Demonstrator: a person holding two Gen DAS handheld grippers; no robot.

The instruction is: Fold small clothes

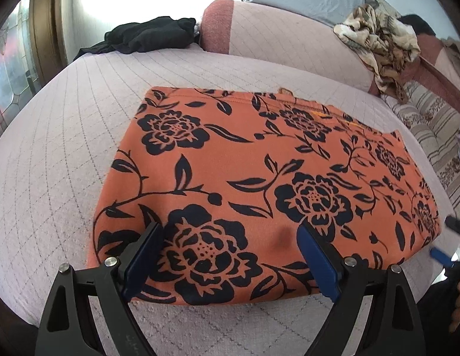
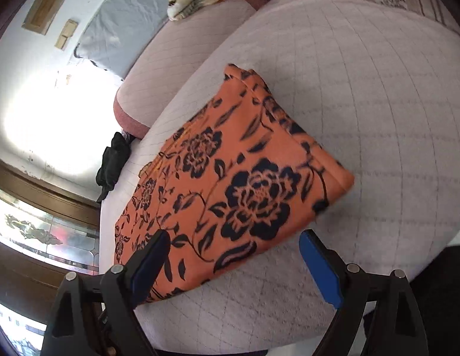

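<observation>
The orange cloth (image 1: 259, 178) lies folded flat on a bed (image 1: 52, 163) with a quilted pink cover. The left gripper (image 1: 230, 255) hangs over its near edge, fingers wide and holding nothing. The right gripper (image 2: 234, 255) is at the right near corner, also wide and empty. Dark clothes (image 1: 146, 35) lie far behind.

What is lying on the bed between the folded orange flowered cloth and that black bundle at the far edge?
Nothing: in the left wrist view, only bare quilted pale pink bedcover lies between the folded orange black-flowered cloth and the crumpled black garment.
</observation>
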